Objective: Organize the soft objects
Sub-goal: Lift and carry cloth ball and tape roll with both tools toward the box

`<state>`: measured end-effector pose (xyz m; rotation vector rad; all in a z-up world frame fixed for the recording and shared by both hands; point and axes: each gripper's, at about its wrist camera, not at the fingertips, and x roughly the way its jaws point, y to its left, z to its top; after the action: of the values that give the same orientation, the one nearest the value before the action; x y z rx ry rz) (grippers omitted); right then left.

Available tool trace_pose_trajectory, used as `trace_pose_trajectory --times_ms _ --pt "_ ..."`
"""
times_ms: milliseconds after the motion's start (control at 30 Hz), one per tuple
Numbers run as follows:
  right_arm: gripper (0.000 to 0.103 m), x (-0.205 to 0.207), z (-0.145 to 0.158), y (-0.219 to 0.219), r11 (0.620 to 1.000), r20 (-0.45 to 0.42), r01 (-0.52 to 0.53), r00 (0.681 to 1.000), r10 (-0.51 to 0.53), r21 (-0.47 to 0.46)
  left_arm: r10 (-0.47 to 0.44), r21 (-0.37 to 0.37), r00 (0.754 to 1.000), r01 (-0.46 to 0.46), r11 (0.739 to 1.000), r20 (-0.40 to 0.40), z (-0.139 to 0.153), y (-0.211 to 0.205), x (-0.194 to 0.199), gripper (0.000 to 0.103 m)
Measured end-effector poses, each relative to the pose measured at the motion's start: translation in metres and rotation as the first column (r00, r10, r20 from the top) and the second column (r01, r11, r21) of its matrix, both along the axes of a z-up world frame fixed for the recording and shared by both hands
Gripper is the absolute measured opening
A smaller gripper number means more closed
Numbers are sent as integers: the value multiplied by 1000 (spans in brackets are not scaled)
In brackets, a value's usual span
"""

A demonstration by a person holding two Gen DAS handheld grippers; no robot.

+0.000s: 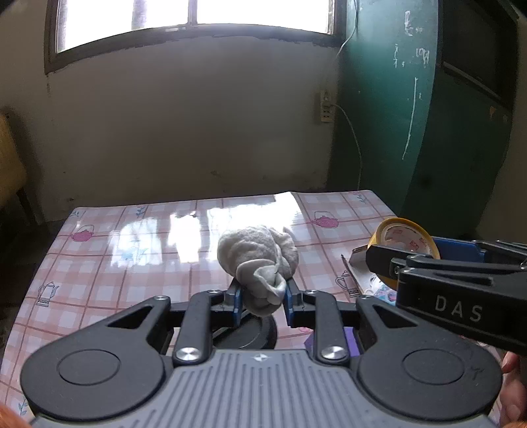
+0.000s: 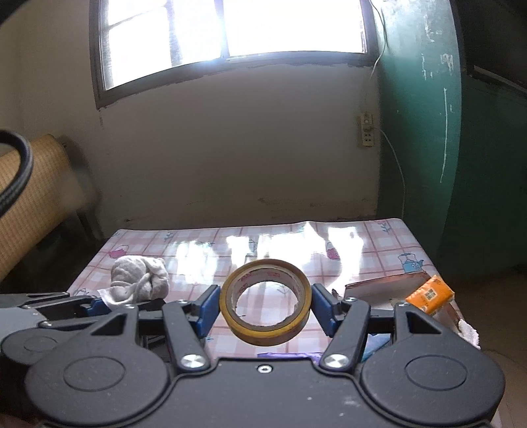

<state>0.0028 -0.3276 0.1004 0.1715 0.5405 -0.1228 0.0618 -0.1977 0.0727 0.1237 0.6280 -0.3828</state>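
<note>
The left tool pinches a bunched grey-white cloth between its blue pads, above the checked tabletop. The right tool, beside it, grips a yellow tape roll by its sides.

Each fisheye sits just behind its own hand-held gripper, low and close over the desk, facing the far wall and window. Both views share the cloth bundle, tape roll and each other's fingers.
</note>
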Motion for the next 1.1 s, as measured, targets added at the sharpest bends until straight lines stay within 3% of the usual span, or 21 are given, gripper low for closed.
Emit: trace_pose_trajectory --times_ms 1100 --pt "71 -32 -6 -85 995 -25 103 994 -103 -5 -111 20 994 111 994 -15 -12 -58 -19 26"
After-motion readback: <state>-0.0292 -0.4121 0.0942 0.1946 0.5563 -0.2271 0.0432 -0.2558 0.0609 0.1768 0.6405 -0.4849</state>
